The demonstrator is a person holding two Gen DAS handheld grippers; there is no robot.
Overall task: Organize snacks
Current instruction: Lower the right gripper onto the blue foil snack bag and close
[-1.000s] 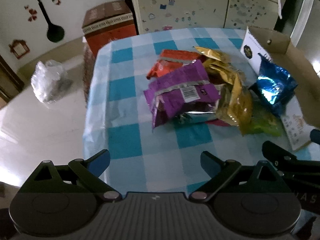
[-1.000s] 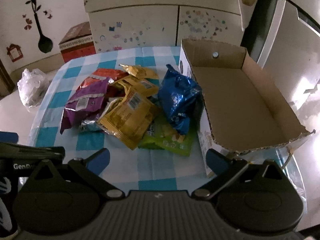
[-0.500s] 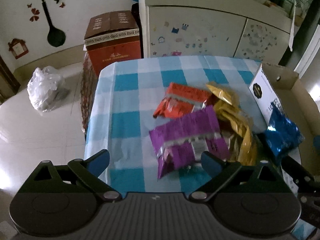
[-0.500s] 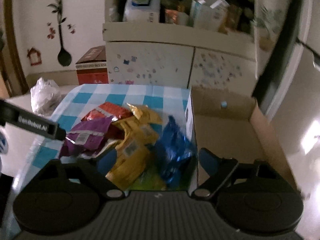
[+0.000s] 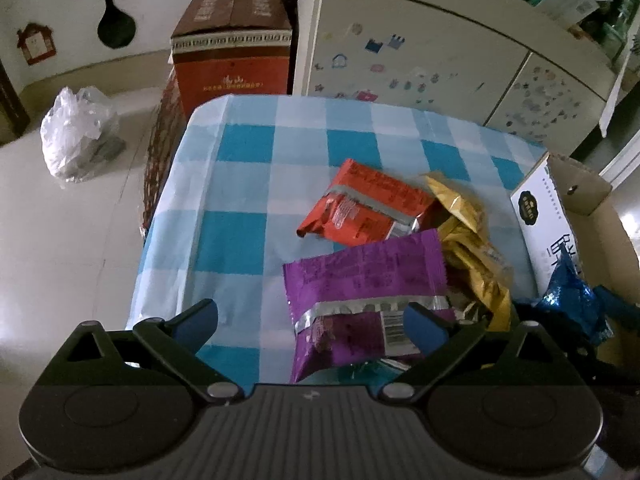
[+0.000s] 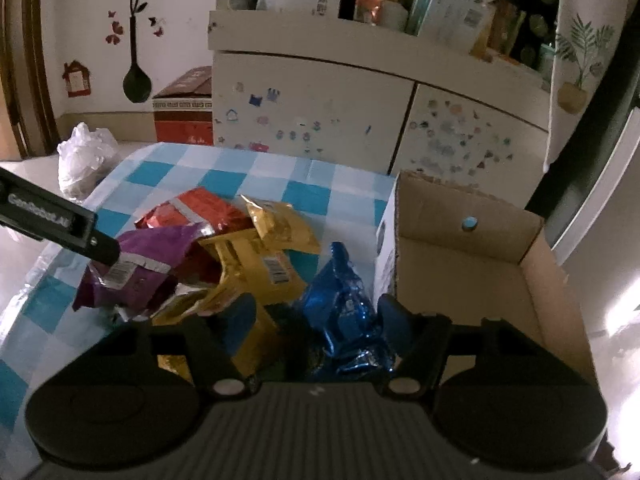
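A pile of snack bags lies on the blue-checked tablecloth point(image 5: 240, 216): a purple bag point(image 5: 360, 280), an orange-red bag point(image 5: 368, 208), gold bags point(image 5: 472, 240) and a blue foil bag point(image 6: 344, 304). An open cardboard box point(image 6: 500, 280) stands to the right of the pile. My left gripper point(image 5: 316, 320) is open just over the purple bag's near end. My right gripper point(image 6: 316, 316) is open with the blue foil bag between its fingers, apart from both. The left gripper's finger point(image 6: 52, 220) shows in the right wrist view.
A white cabinet point(image 6: 360, 112) with stickers stands behind the table, with boxes on top. A red-brown carton point(image 5: 232, 48) and a white plastic bag point(image 5: 76, 132) are on the floor to the left. The table's left edge drops to the floor.
Both grippers have moved forward and down toward the pile. The left one now hangs over the purple bag; the right one has narrowed and straddles the blue bag.
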